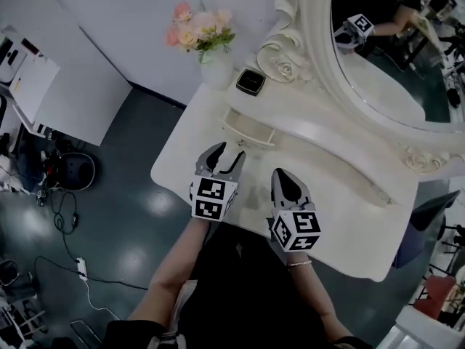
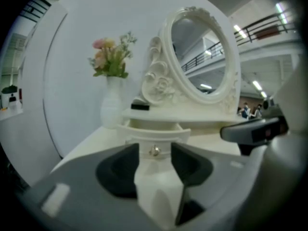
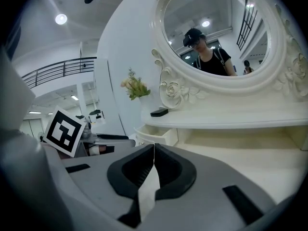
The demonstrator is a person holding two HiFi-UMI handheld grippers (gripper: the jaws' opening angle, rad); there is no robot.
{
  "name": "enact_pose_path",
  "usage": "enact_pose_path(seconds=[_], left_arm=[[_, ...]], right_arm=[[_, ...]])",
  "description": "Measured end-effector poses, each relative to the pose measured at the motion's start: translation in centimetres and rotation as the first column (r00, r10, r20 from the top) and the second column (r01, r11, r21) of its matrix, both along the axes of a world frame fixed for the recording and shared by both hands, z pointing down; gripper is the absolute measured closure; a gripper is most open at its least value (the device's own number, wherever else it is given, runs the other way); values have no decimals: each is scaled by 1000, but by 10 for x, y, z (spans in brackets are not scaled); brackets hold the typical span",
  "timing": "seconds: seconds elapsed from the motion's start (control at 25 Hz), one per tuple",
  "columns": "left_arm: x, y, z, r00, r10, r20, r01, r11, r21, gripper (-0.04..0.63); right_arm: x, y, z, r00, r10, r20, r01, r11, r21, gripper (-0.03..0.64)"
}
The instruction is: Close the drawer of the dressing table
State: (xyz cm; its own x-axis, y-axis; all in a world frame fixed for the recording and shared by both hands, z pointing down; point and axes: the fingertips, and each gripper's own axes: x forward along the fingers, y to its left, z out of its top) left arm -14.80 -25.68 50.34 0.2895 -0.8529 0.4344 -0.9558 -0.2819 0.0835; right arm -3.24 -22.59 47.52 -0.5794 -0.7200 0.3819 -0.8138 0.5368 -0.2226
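Note:
The white dressing table (image 1: 341, 217) has a small curved drawer (image 1: 248, 129) standing pulled out below its raised shelf. My left gripper (image 1: 228, 156) hovers just in front of the drawer with its jaws open and nothing between them. In the left gripper view, the drawer front (image 2: 154, 133) and its small metal knob (image 2: 154, 151) show through the gap of the left gripper (image 2: 154, 147). My right gripper (image 1: 285, 176) is over the tabletop, to the right of the drawer, and is shut on nothing. In the right gripper view the right gripper (image 3: 154, 149) has its pads meeting, with the drawer (image 3: 156, 134) ahead to the left.
A white vase of pink flowers (image 1: 213, 60) and a black box (image 1: 250, 81) stand behind the drawer. The oval mirror (image 1: 392, 49) in its carved frame rises at the back right. Cables and a power strip (image 1: 80, 267) lie on the dark floor at left.

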Motion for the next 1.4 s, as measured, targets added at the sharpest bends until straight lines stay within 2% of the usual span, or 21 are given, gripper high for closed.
enact_pose_path(seconds=[0.2,0.44,0.8,1.4], left_arm=[[4,-12,9,998,59,3,-59,998,-18,385],[8,-21,16,996,92,-4,-92,995,-28,385],[12,-34,18,996,87,4,-86,995,-40,383],[18,-62,20,997,66,28,-64,997,-50,383]], right_arm=[[5,-3,4,997,78,-12,-78,997,-13,612],[14,-2,11,988,149,-33,-150,988,-31,612],[25,-1,14,976,212,-48,-214,976,-38,612],[43,-8,17,963,265,-54,-268,962,-45,612]])
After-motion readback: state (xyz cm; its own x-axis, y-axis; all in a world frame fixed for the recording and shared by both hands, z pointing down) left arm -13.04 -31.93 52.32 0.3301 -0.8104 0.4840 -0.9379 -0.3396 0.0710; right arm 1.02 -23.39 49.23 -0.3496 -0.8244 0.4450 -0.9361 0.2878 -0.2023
